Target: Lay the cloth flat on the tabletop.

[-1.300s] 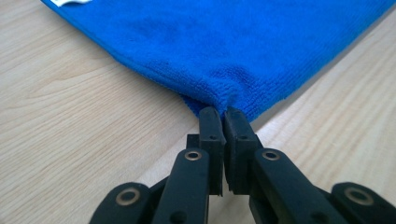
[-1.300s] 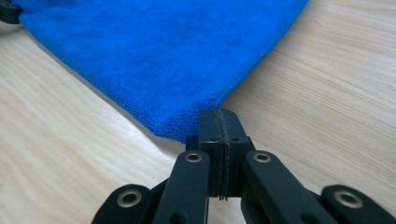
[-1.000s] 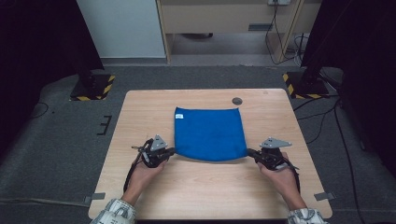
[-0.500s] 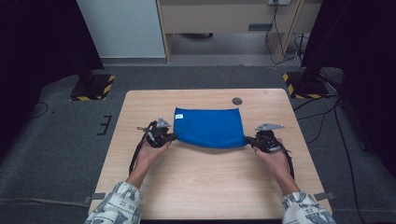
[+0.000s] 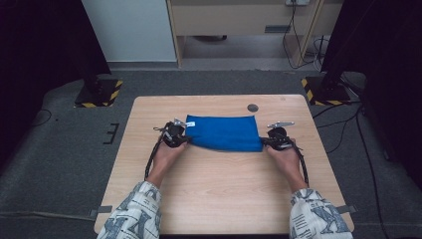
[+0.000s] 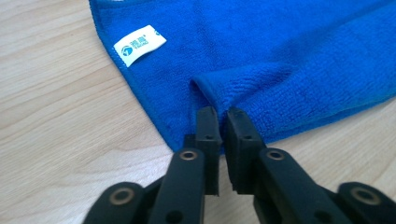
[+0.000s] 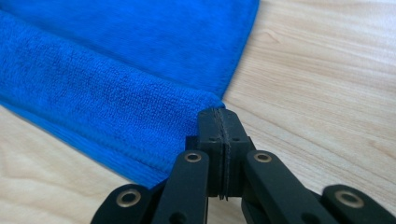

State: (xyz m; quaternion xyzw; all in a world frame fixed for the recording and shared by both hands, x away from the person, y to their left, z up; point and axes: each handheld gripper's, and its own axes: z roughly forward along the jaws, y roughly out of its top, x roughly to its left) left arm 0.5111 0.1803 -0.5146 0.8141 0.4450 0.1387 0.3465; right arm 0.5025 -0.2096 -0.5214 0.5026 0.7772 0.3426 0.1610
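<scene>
Blue cloth (image 5: 222, 133) lies on the far half of the wooden table (image 5: 219, 199), roughly at 12 o'clock from the table's middle, folded over on itself so that the near layer rests on the layer beneath. A small dark round spot (image 5: 253, 107) sits on the tabletop just beyond the cloth's far right corner, at about 1 o'clock from it.

At 9 o'clock of the cloth, the left gripper (image 5: 185, 141) meets its near left corner. In the left gripper view its 2 black jaws stand a narrow slit apart and have just been opening; the raised fold of the cloth (image 6: 219, 93) sits right at their tips, and whether the pads still pinch it I cannot tell. A white label (image 6: 139, 45) with blue print lies on the lower layer at about 10 o'clock from the jaw tips.

At 3 o'clock of the cloth, the right gripper (image 5: 263, 143) is at the near right corner. In the right gripper view its jaws are pressed tight together, no gap between them, clamped on the folded corner of the cloth (image 7: 116, 107), whose rolled edge runs off toward 9 o'clock.

Both hands (image 5: 166, 155) come in from 6 o'clock, in patterned sleeves (image 5: 130, 216).
</scene>
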